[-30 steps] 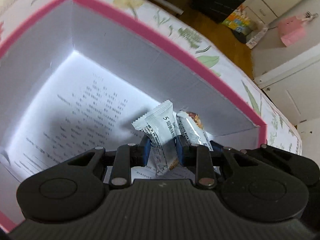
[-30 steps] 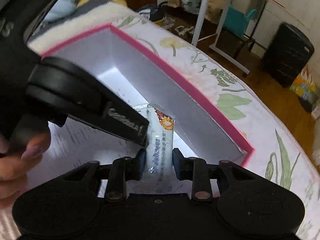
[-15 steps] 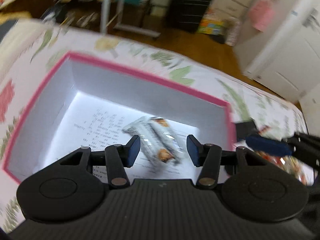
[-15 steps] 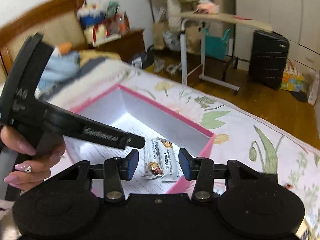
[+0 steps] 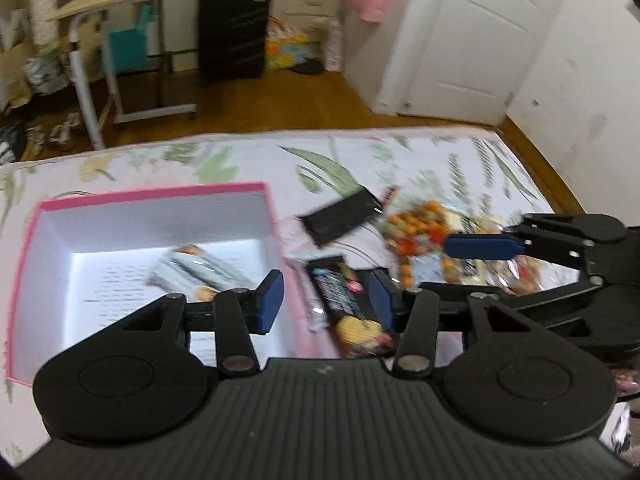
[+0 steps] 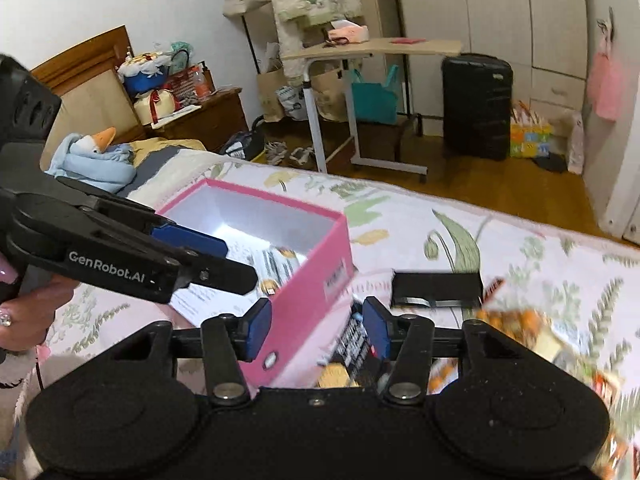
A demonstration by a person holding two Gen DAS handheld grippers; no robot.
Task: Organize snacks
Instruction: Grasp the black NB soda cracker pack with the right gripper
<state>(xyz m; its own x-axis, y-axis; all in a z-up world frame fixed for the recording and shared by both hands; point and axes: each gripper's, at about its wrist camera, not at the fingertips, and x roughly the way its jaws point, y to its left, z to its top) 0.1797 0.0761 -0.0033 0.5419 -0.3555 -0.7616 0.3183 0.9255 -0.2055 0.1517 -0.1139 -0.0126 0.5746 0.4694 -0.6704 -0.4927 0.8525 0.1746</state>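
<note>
box [image 5: 152,196]: I see a pink rim and pink outer walls, white inside, with black print across the floor
wrapped bars [image 5: 196,270]: silvery white wrappers in the box, a brown patch at one end
bedspread [image 5: 440,160]: white, printed with green leaves and pale yellow flowers
left tongs [image 5: 326,300]: black frame, blue pads
right tongs [image 6: 318,330]: black frame, blue pads as well
dark packet [image 5: 340,294]: black with white lettering — a yellow biscuit picture at its near end
flat pack [image 5: 344,218]: plain black
snack pile [image 5: 420,232]: orange, red and white, too blurred for me to sort
suitcase [image 6: 476,106]: black
floor [image 5: 260,108]: brown wood
</note>
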